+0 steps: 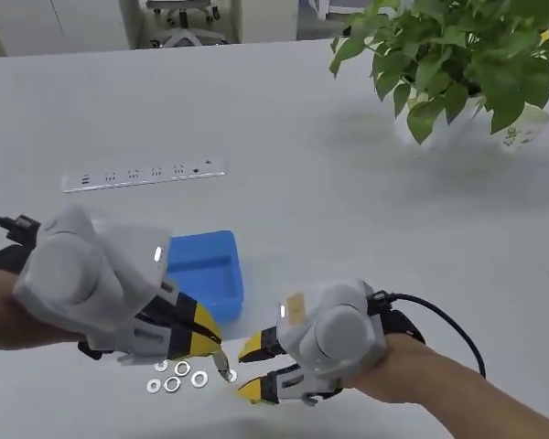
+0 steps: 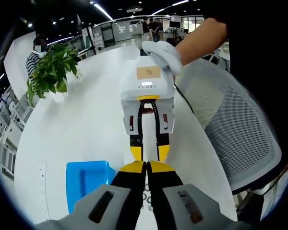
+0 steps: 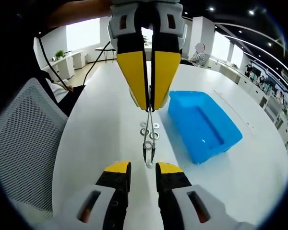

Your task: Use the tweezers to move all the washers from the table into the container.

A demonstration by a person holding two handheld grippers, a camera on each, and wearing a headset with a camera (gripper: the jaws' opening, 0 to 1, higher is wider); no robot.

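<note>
Both left gripper jaws pinch tweezers, perhaps touching washers; right gripper slightly open, empty.

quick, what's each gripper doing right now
Left gripper: shut on the thin metal tweezers.
Right gripper: open, yellow-tipped fingers apart, holding nothing.

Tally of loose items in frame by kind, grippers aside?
Washers: 6
Tweezers: 1
Blue container: 1
Power strip: 1
Potted plant: 1
Total: 10
</note>
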